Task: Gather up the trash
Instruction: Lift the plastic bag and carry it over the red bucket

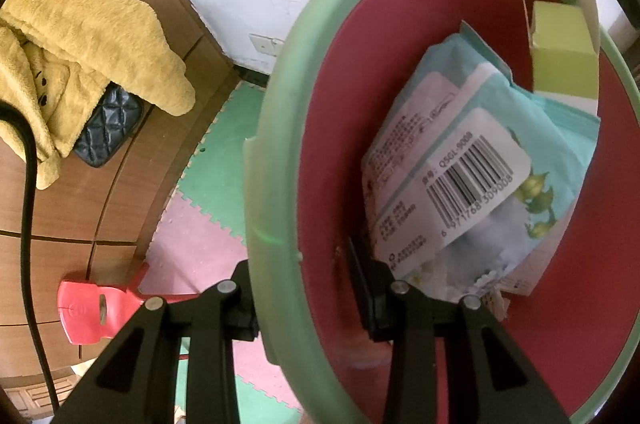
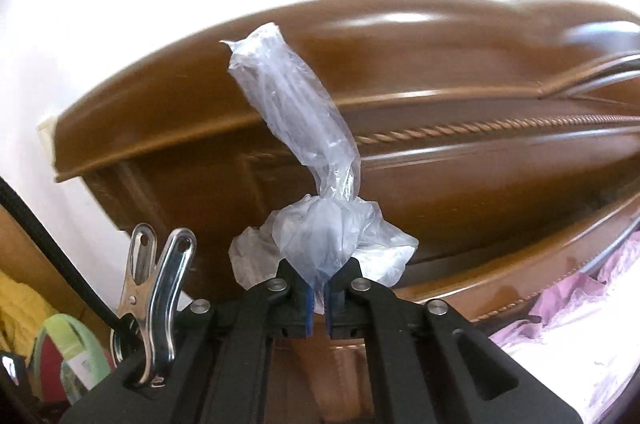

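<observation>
My left gripper is shut on the green rim of a red bin, one finger outside and one inside, holding it lifted and tilted. Inside the bin lie a light-blue wipes packet with a barcode label and a yellow-green carton. My right gripper is shut on a crumpled clear plastic bag whose twisted tail sticks up in front of a brown wooden headboard. The bin also shows small at the lower left of the right wrist view.
A yellow fleece garment and a dark quilted pouch lie on a wooden surface at left. A red plastic piece lies below. Green and pink foam floor mats lie beneath the bin. The brown headboard and pink bedding are ahead of the right gripper.
</observation>
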Tool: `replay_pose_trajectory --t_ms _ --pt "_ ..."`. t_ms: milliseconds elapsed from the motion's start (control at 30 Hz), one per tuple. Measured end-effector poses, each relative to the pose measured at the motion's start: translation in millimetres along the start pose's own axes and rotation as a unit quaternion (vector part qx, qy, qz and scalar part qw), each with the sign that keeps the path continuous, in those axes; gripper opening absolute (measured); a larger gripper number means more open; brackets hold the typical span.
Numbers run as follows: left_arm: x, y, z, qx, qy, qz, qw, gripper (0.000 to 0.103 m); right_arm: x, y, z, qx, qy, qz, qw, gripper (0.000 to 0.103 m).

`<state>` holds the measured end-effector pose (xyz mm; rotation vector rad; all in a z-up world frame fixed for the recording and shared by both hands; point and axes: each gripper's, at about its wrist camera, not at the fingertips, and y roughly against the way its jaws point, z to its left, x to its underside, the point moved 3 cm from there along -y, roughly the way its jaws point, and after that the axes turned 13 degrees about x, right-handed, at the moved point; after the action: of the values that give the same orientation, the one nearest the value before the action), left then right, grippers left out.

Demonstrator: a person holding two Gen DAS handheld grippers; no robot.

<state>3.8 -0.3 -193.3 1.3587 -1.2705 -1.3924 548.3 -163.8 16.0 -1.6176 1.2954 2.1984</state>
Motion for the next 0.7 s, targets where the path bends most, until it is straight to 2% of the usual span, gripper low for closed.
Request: replay_pose_trajectory --t_ms 233,433,700 --pt "1 0 0 0.002 -0.001 -0.001 1.0 0.037 -7 14 25 -0.049 0.026 -0.011 0.998 0.004" --pt "-1 0 -1 0.004 -0.002 0.0 1.0 0.037 -1 34 55 -0.101 0.052 -0.014 0.993 0.004" --pt "-1 0 -1 0.004 -0.002 -0.001 1.0 0.037 14 83 120 -0.181 0.102 -0.017 0.978 0.004"
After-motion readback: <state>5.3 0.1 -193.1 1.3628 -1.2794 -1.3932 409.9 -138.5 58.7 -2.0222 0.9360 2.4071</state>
